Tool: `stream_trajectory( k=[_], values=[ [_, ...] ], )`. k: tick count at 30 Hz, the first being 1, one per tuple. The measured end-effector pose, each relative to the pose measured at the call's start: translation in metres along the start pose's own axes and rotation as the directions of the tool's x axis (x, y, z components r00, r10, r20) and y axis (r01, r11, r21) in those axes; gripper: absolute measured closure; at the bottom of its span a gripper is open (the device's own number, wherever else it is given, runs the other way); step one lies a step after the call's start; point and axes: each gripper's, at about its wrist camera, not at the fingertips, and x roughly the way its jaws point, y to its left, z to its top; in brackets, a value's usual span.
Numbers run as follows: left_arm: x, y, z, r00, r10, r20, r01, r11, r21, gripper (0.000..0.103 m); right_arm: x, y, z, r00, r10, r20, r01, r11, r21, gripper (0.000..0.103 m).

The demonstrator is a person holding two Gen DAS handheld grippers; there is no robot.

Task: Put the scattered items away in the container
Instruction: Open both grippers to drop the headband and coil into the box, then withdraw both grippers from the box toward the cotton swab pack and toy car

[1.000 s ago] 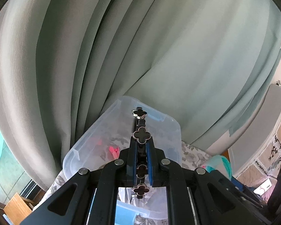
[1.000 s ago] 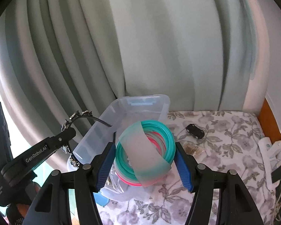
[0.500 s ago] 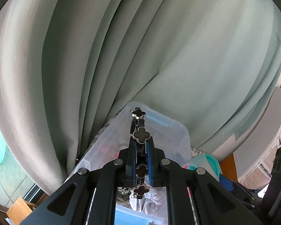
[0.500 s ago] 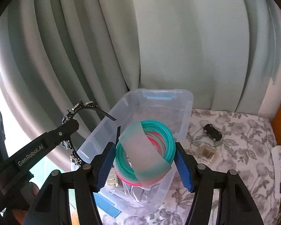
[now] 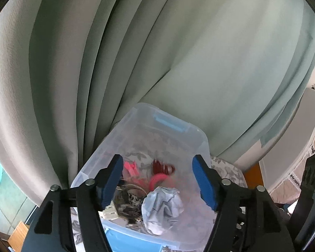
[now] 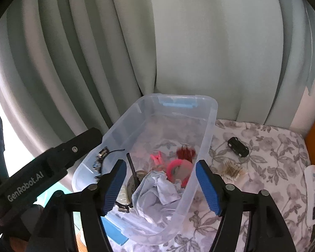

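Both pairs of fingers have just been opening and now stand spread with nothing pinched between them. The left gripper (image 5: 157, 180) hangs over the near half of the clear plastic storage box with blue latches (image 5: 201, 134), and the right gripper (image 6: 160, 187) hangs over the same box from the other side.

Seen from the right wrist, a black beaded chain (image 6: 99, 162) appears caught in the air just inside the box's left wall, beside the left gripper's black arm (image 6: 52, 163). Lower down a blurred pink and teal ring (image 6: 178, 169) lies among the contents, next to a crumpled pale-blue paper ball (image 6: 157, 191), a pink clip (image 6: 156, 157) and a red tassel-like thing (image 6: 185, 152).

The likeliest slip, I judge, is the chain draping over the left rim and sliding out, since it falls so near that wall. The two grippers also sit close over one narrow opening, so pulling back carelessly could knock them together or hook a finger on the rim and drag the light box.

The box's far end presses against the grey-green curtain (image 6: 199, 42), leaving no room there. To its right the floral-printed cloth surface (image 6: 262, 178) is open, with a small black toy car (image 6: 238, 147) and a straw-coloured bundle (image 6: 231, 169) not yet tidied; that side offers the free path.
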Motion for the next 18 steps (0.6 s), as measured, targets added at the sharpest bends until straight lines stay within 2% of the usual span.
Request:
stream_trajectory(
  k=[8, 15, 18],
  values=[
    [-0.001, -0.001, -0.007, 1.0, 0.023, -0.018, -0.023, 1.0, 0.005, 0.022, -0.004, -0.009, -0.004, 1.0, -0.003, -0.001, 0.003, 1.0, 0.03, 0.018],
    [-0.007, -0.014, -0.008, 1.0, 0.027, -0.012, -0.027, 0.999, 0.028, 0.015, -0.014, -0.021, -0.007, 1.0, -0.002, 0.02, 0.001, 0.997, 0.073, 0.001],
    [-0.009, -0.02, -0.009, 0.999, 0.034, -0.007, -0.033, 0.999, 0.042, 0.014, -0.02, -0.03, -0.008, 0.999, -0.008, 0.032, 0.004, 0.995, 0.101, 0.0]
  ],
)
